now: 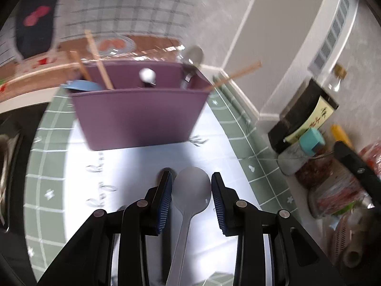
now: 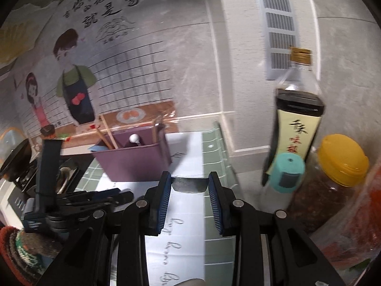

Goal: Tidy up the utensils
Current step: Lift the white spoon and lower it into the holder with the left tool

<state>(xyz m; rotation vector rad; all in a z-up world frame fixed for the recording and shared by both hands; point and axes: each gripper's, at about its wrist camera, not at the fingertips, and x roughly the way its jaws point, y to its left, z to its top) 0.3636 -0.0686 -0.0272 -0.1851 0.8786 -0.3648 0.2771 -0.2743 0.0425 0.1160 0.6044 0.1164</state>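
Note:
A purple utensil holder (image 1: 140, 116) stands on the white mat ahead, with chopsticks (image 1: 98, 59), a metal spoon (image 1: 194, 57) and a white-knobbed utensil (image 1: 147, 75) in it. In the left wrist view a grey plastic spoon (image 1: 190, 190) lies on the mat between the fingers of my left gripper (image 1: 191, 186); the jaws are apart and do not clamp it. My right gripper (image 2: 189, 183) is shut on a dark metal utensil (image 2: 189, 184), held above the mat. The holder (image 2: 135, 164) is ahead and left of it. The left gripper (image 2: 71, 197) shows in the right wrist view.
A soy sauce bottle (image 2: 297, 119), a teal-capped shaker (image 2: 285, 174) and a yellow-lidded jar (image 2: 333, 174) crowd the right side of the counter. A stove (image 2: 23, 166) lies to the left. The tiled wall is behind the holder.

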